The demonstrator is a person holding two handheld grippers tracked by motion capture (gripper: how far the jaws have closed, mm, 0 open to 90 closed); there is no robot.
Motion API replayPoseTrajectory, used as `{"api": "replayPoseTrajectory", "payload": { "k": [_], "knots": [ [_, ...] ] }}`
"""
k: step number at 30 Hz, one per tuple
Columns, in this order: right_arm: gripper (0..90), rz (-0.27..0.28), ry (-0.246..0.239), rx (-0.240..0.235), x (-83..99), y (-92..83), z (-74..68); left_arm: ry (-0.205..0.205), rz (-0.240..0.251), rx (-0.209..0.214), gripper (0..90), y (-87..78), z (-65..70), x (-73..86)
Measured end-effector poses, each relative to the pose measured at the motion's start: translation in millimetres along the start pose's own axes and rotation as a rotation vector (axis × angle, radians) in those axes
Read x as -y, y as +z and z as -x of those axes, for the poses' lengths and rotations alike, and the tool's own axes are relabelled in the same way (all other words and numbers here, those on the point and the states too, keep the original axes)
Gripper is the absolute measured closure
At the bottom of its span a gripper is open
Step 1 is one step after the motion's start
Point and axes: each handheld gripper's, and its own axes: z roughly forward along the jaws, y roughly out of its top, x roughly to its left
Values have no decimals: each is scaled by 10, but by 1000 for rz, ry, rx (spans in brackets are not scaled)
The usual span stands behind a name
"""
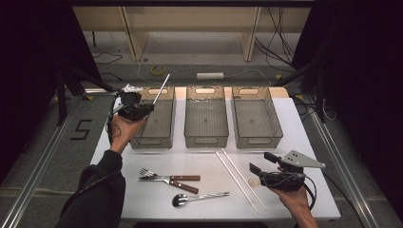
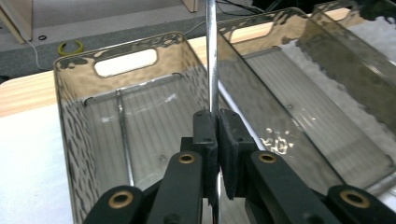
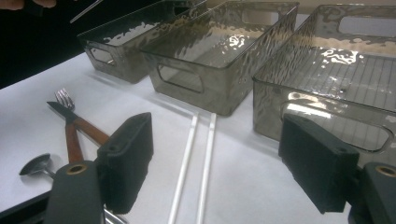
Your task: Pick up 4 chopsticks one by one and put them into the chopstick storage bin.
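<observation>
Rod point(image 1: 163, 85): thin metal, pinched between the pressed-together jaws of the left gripper point(image 1: 151, 106). Long axis slanted, free end rising up and away over the far rim of the left bin point(image 1: 157, 141); in the left gripper view the rod point(image 2: 211, 56) runs straight up from the jaws, above that bin's inside.

Left gripper: held in a raised hand point(image 1: 124, 130) at the left bin's near-left corner, forearm reaching in from below, jaws aimed toward the bin's far end.

Right gripper point(image 1: 259, 164): jaws spread wide, nothing between them, held low, well to the right of the left bin.

Two white sticks point(image 1: 237, 178): lie side by side in front of the middle bin point(image 1: 205, 137).

Fork, knife, spoon point(image 1: 197, 197): lie in front of the left bin.
</observation>
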Motion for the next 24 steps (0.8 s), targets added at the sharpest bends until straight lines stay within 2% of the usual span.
{"api": "replayPoseTrajectory", "payload": {
  "k": [13, 24],
  "knots": [
    [274, -3, 1, -4, 3, 6, -3, -48, -20, -58, 853, 196, -246, 84],
    [274, -5, 2, -7, 5, 13, -4, -65, -46, -100, 853, 291, -341, 118]
  ]
}}
